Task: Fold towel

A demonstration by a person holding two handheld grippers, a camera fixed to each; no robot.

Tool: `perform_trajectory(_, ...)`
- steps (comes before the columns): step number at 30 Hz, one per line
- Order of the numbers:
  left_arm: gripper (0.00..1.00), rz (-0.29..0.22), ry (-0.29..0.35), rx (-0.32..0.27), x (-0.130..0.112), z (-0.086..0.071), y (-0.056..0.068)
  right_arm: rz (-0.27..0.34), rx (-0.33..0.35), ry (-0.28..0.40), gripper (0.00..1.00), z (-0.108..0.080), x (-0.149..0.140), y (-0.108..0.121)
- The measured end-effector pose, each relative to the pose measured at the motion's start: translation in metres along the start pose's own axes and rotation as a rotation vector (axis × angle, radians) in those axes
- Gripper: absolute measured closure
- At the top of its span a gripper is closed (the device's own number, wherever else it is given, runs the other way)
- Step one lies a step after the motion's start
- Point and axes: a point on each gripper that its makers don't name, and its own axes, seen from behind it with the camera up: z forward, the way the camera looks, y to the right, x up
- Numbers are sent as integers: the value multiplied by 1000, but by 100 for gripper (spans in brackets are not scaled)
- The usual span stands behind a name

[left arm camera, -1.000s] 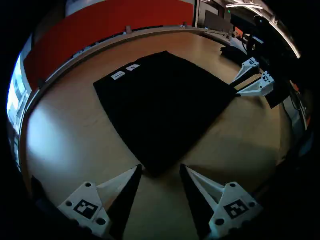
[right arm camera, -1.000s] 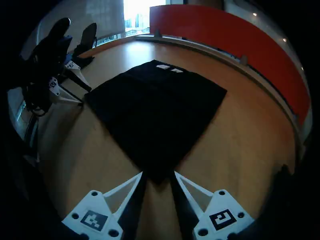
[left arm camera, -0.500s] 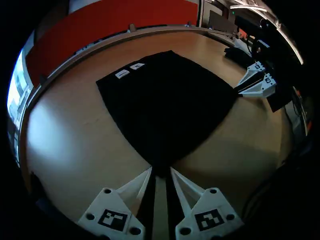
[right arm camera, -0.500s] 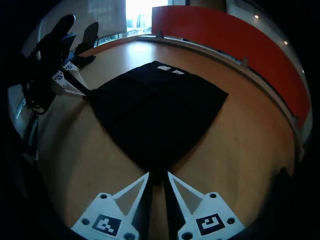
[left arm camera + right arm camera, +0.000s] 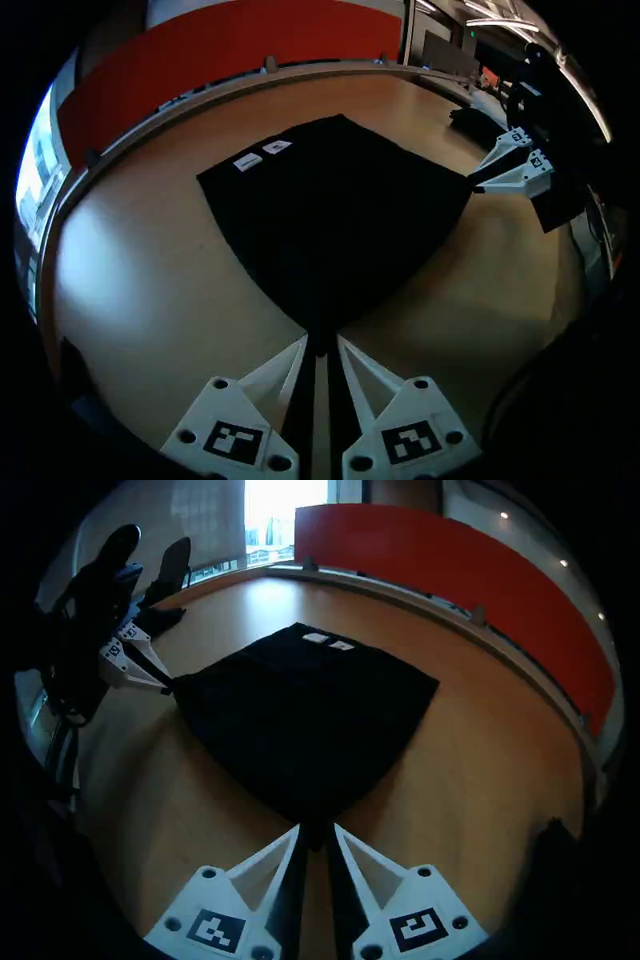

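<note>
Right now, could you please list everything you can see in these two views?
towel: one, black, lying on the table
labels: two, white, on the towel near its far corner
table: one, light wood, under the towel
panel: one, red, along the table's far edge
window: one, bright, beyond the table
left gripper: one, white fingers, closed on one near corner of the towel
right gripper: one, white fingers, closed on a neighbouring corner of the towel
</note>
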Motion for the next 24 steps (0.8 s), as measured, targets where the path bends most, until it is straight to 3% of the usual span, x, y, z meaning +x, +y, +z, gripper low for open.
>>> perform_trajectory(12,91,-39,52,27,25,-42,-5,-20,-16,89,84,-33,42,-1)
perform_trajectory(24,91,-43,60,29,40,-76,3,-19,-33,142,84,-70,69,-5)
